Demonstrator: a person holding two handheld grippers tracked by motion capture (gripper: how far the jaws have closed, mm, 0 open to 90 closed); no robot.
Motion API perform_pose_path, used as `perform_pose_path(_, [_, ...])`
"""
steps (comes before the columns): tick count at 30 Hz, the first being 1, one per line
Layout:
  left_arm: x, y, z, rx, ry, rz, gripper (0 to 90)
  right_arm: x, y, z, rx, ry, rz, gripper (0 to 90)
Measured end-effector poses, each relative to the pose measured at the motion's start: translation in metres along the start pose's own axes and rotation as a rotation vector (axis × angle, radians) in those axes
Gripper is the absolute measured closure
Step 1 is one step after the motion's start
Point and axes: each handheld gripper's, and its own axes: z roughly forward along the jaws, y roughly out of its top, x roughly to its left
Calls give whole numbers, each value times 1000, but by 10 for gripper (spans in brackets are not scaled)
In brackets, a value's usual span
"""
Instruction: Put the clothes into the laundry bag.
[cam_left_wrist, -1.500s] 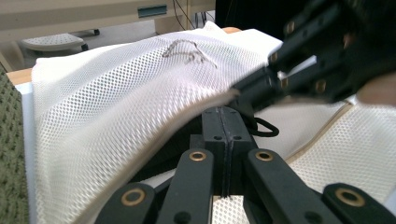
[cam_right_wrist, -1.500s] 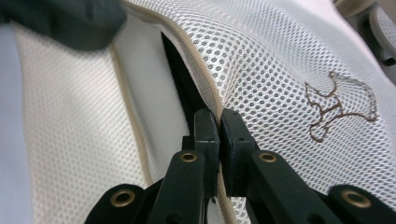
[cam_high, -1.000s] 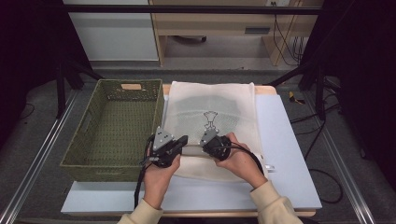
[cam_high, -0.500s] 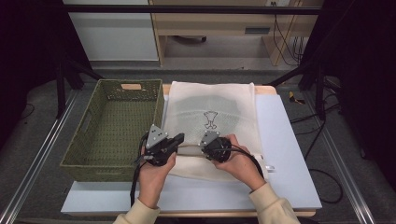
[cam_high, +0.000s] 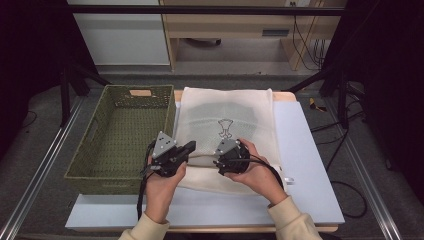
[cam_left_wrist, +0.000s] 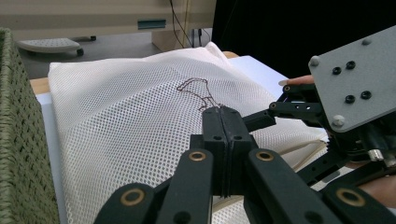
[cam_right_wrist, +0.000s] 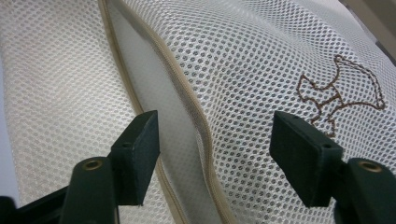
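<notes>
A white mesh bag (cam_high: 230, 107) with a brown stitched figure (cam_high: 225, 127) lies flat on the table. My left gripper (cam_high: 191, 146) rests at the bag's near left part with its jaws pressed together; in the left gripper view (cam_left_wrist: 222, 112) nothing shows between the pads. My right gripper (cam_high: 221, 159) sits close beside it on the bag's near edge. In the right gripper view (cam_right_wrist: 215, 140) its jaws have just been opening and stand apart, with the bag's beige zipper seam (cam_right_wrist: 187, 102) running between them, untouched by the pads.
A green woven basket (cam_high: 90, 135) stands left of the bag, and its wall (cam_left_wrist: 18, 140) is close beside my left gripper. The bag lies on a white board (cam_high: 310, 150) with bare room at the right. The grey plate (cam_left_wrist: 355, 88) of the right gripper is close on the right.
My left gripper has drifted slightly left, away from the right one. Both hands otherwise keep their place at the bag's near edge.
</notes>
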Motion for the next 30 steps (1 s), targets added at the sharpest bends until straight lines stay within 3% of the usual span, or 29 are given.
perform_pose_path(5, [0, 3, -2, -1, 7, 10, 899, -2, 0, -2, 1, -14, 12, 257])
perform_pose_path(11, [4, 6, -6, 3, 17, 10, 898, -8, -1, -8, 0, -22, 64, 183])
perform_pose_path(18, [17, 14, -18, 10, 26, 7, 864, -27, -7, -23, -32, -58, 149, 137])
perform_pose_path(20, [22, 18, -21, 27, 22, 11, 809, -32, -8, -28, -50, -66, 179, 117])
perform_pose_path(22, [26, 22, -25, 22, 56, 13, 733, -39, -10, -34, -60, -73, 221, 95])
perform_pose_path(25, [31, 28, -28, 64, 71, 34, 505, -48, -12, -43, -80, -88, 281, 74])
perform_pose_path(28, [36, 33, -35, 80, 118, 63, 330, -56, -16, -52, -93, -117, 319, 66])
perform_pose_path(30, [39, 36, -40, 98, 127, 82, 280, -62, -20, -59, -103, -134, 344, 66])
